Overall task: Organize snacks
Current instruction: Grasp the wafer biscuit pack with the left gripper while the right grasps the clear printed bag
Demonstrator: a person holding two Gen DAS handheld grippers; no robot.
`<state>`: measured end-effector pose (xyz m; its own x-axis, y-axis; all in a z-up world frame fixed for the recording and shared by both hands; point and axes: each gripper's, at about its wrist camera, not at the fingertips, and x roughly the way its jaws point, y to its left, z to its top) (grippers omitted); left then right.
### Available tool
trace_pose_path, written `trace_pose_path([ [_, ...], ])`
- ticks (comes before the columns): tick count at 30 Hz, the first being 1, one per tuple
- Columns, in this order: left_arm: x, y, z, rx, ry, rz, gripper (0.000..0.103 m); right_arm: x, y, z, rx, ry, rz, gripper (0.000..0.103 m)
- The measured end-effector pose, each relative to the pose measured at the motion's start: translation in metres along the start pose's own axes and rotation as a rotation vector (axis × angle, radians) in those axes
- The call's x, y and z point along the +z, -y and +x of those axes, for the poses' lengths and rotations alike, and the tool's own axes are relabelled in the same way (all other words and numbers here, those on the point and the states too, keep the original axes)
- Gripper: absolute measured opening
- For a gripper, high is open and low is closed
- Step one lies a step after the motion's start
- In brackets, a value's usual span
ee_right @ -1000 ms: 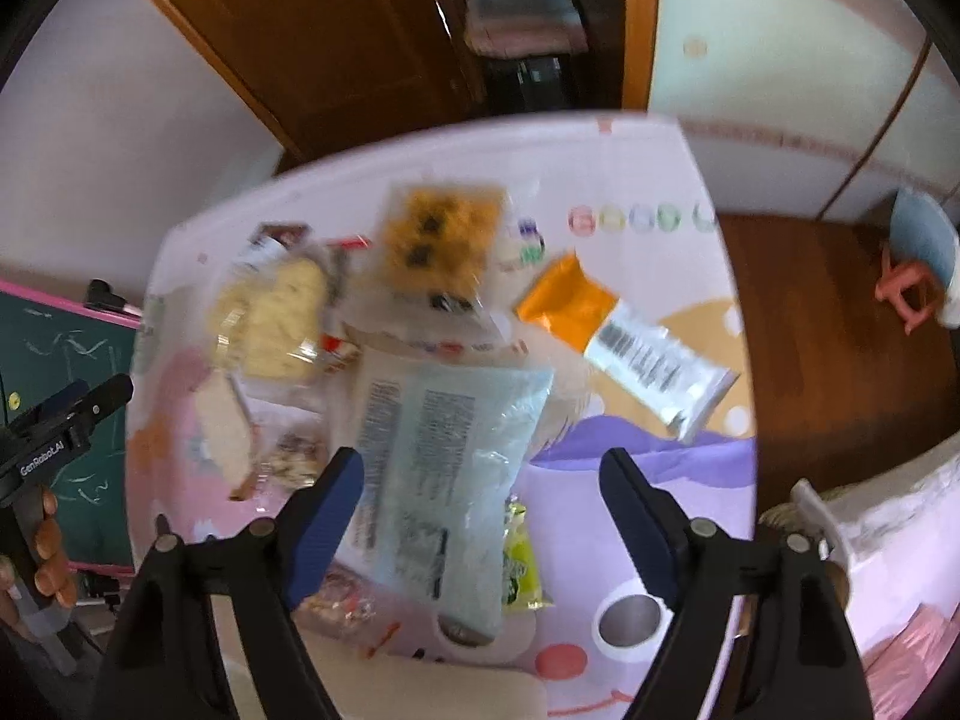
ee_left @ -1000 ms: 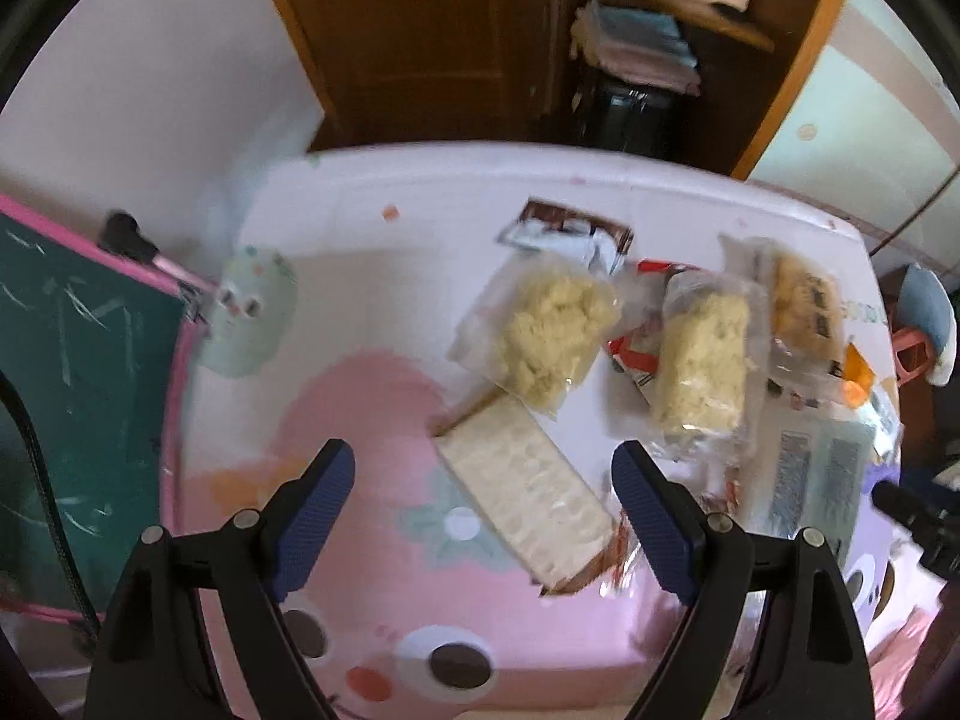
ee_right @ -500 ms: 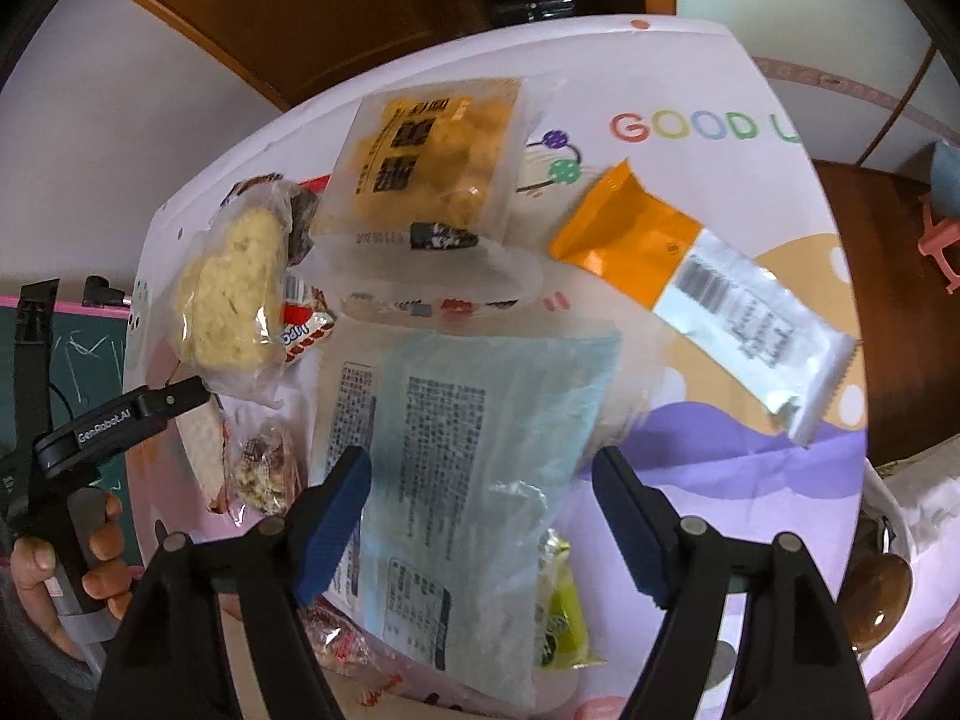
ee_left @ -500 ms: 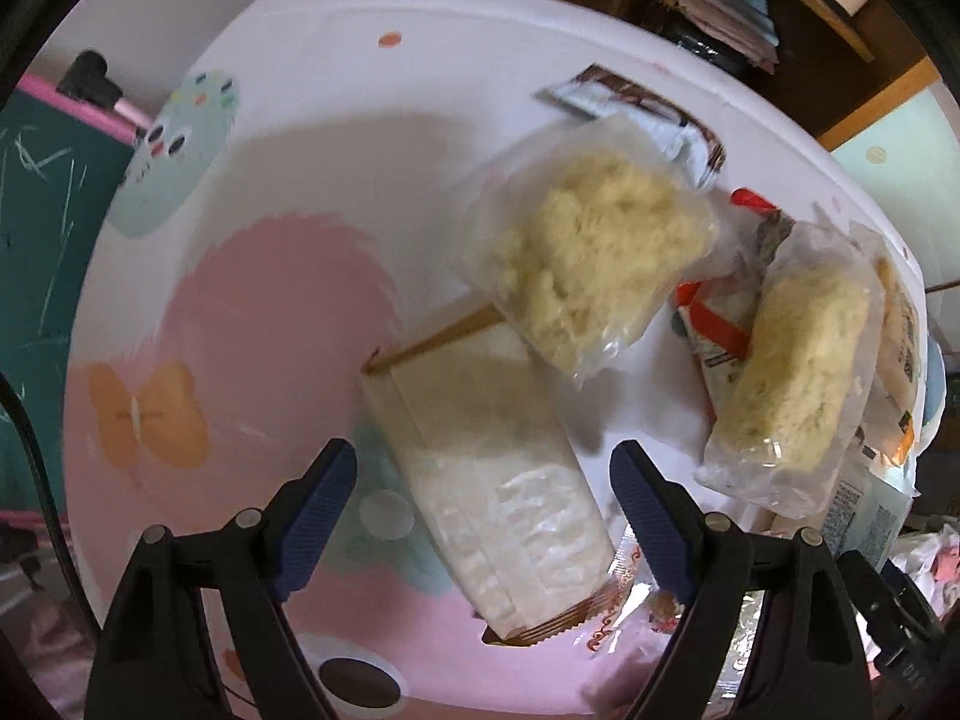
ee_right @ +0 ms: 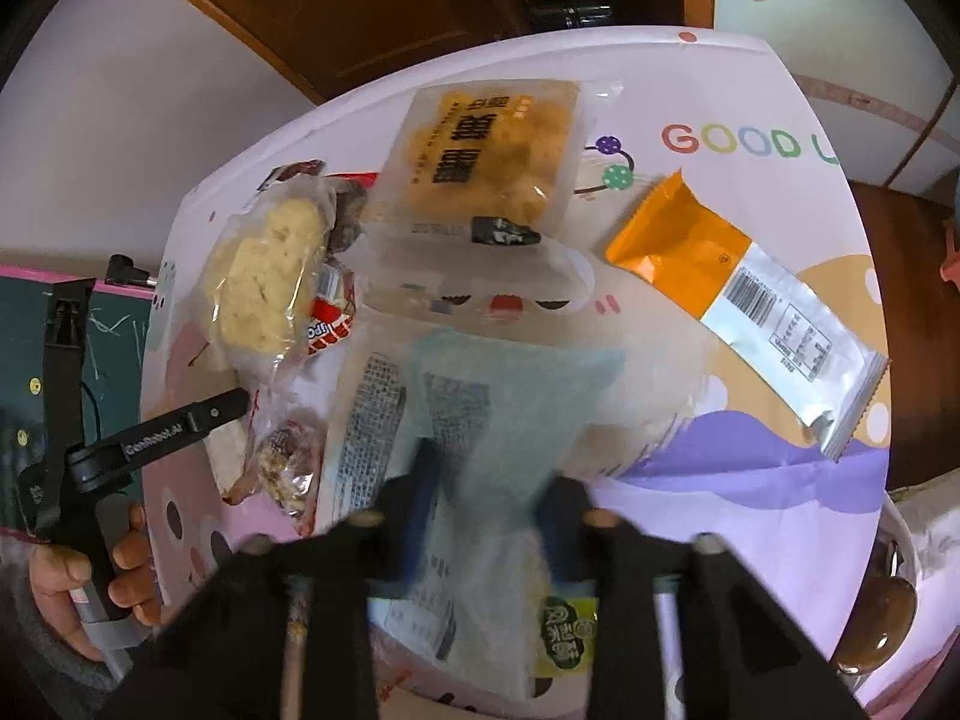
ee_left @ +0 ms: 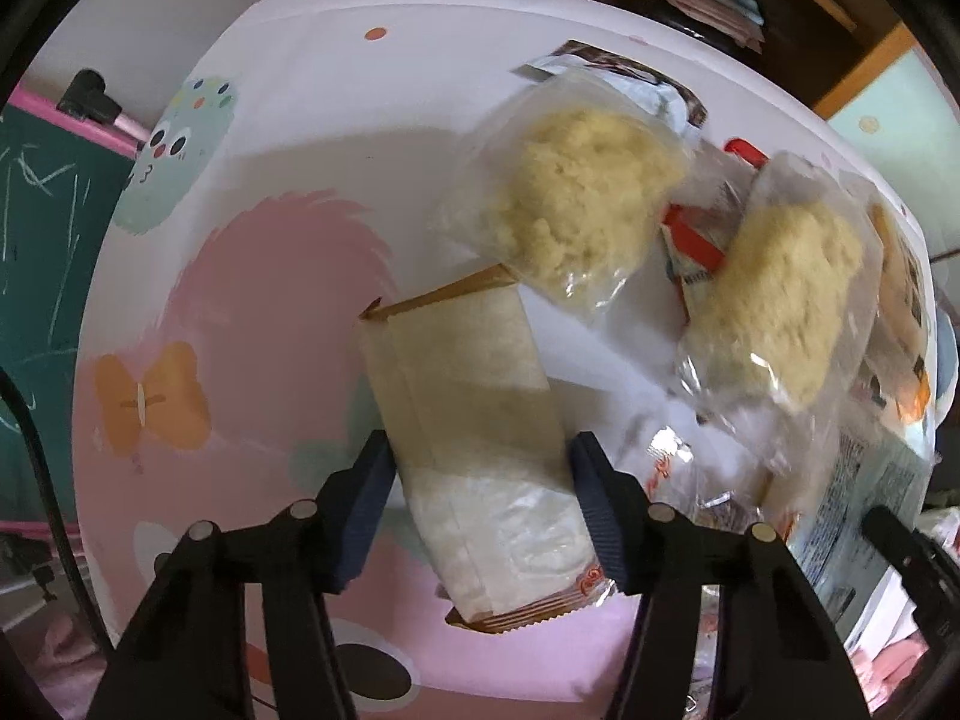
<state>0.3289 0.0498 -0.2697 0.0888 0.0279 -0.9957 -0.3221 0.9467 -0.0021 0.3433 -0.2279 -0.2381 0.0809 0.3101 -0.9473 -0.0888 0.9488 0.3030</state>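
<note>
A long beige cracker packet [ee_left: 474, 384] lies on the pink and white table [ee_left: 270, 300]. My left gripper [ee_left: 480, 492] points straight down over its near half. Its jaws are closing, and both blue pads [ee_left: 366, 498] touch the packet's long sides. In the right wrist view a large pale blue bag [ee_right: 480, 396] with printed text lies flat. My right gripper [ee_right: 489, 498] is blurred and its jaws are closing, with the bag's middle bunched between the fingers. The left gripper [ee_right: 180, 420] and the hand holding it [ee_right: 60, 576] show at that view's left edge.
Two clear bags of yellow crumbly snack [ee_left: 582, 204] [ee_left: 780, 300] lie just beyond the cracker packet. A yellow fried-snack bag [ee_right: 492, 144], an orange and silver packet [ee_right: 738, 294] and a small green packet [ee_right: 567, 630] surround the blue bag. A green chalkboard [ee_left: 36, 240] stands left of the table.
Both grippers have come down close to the table. The left jaws narrowed onto the cracker packet, and the right jaws narrowed sharply onto the pale blue bag.
</note>
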Motion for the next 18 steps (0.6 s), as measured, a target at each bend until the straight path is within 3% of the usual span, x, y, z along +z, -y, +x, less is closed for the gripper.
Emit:
trace_pose_path([
  [8, -0.019, -0.003, -0.017, 0.031, 0.068, 0.047, 0.057, -0.011, -0.013, -0.025, -0.024, 0.072, -0.051, 0.01],
  [15, -0.029, -0.02, -0.067, 0.021, 0.176, 0.056, 0.054, -0.021, -0.03, -0.065, -0.068, 0.152, -0.123, 0.008],
  [18, -0.03, -0.02, -0.091, 0.005, 0.222, 0.063, 0.048, -0.029, -0.041, -0.083, -0.091, 0.189, -0.158, 0.007],
])
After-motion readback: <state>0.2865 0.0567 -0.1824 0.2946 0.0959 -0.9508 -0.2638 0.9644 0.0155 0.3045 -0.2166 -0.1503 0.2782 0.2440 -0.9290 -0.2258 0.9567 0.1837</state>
